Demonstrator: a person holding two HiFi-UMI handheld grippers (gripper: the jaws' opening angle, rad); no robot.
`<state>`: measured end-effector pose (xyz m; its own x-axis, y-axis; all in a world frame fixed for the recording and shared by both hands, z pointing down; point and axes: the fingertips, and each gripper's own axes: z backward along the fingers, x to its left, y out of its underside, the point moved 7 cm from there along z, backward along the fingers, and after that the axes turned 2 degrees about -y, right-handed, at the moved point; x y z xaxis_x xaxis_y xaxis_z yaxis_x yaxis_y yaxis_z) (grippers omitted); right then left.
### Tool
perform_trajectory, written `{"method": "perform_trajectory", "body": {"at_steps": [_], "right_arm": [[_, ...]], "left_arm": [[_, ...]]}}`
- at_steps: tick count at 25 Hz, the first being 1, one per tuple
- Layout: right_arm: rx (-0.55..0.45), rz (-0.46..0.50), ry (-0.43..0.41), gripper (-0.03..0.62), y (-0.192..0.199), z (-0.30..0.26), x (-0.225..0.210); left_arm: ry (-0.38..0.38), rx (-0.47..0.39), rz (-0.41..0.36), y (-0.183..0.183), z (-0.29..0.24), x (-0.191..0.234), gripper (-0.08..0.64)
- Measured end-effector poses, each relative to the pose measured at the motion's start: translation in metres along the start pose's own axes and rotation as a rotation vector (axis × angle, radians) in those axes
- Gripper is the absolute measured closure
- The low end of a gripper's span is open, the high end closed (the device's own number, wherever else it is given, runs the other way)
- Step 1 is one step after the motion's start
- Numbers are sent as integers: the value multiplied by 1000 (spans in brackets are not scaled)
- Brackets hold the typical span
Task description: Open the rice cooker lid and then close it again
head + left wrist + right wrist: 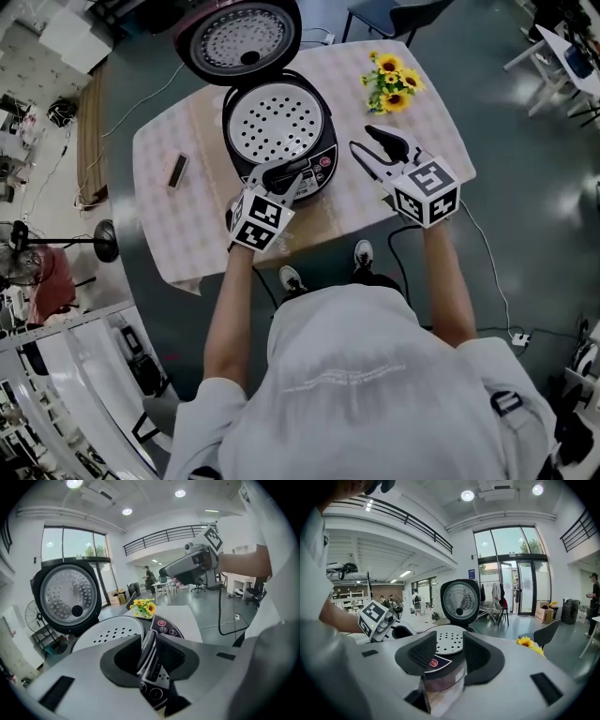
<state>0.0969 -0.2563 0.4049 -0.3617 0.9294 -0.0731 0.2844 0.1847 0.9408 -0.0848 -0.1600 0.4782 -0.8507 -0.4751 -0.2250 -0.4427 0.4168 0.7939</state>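
Observation:
The rice cooker (319,173) stands mid-table with its lid (239,36) swung fully up and back. Its perforated inner plate (277,120) is exposed. My left gripper (281,178) sits at the cooker's front. In the left gripper view its jaws (149,641) stand slightly apart and straddle the thin front lip beside the control panel (164,626). My right gripper (366,141) hovers open to the right of the cooker and holds nothing. The right gripper view looks between its jaws (450,651) to the red-buttoned panel corner (433,663) and the raised lid (460,601).
A sunflower bunch (392,82) stands at the table's far right. A small dark bar (176,171) lies on the checked cloth (164,234) to the left. A chair (394,19) is beyond the table, a fan (101,242) on the floor at left.

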Motion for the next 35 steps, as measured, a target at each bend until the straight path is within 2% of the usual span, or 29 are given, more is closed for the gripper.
{"method": "perform_trajectory", "body": {"at_steps": [4, 8, 15, 21, 26, 35], "right_arm": [[-15, 32, -17, 402, -11, -10, -3], [-35, 69, -33, 402, -29, -22, -6], [-93, 125, -47, 402, -65, -37, -4], [-144, 182, -59, 402, -95, -46, 2], [-192, 210, -59, 402, -114, -48, 8], [-199, 251, -62, 402, -126, -54, 21]], "left_arm": [[-47, -41, 88, 1, 11, 21, 451], [-136, -109, 187, -7, 30, 51, 451], [-297, -226, 276, -24, 79, 93, 451], [-417, -325, 294, -36, 123, 114, 451], [-484, -392, 298, -42, 154, 125, 451], [-500, -407, 291, -37, 177, 130, 451]]}}
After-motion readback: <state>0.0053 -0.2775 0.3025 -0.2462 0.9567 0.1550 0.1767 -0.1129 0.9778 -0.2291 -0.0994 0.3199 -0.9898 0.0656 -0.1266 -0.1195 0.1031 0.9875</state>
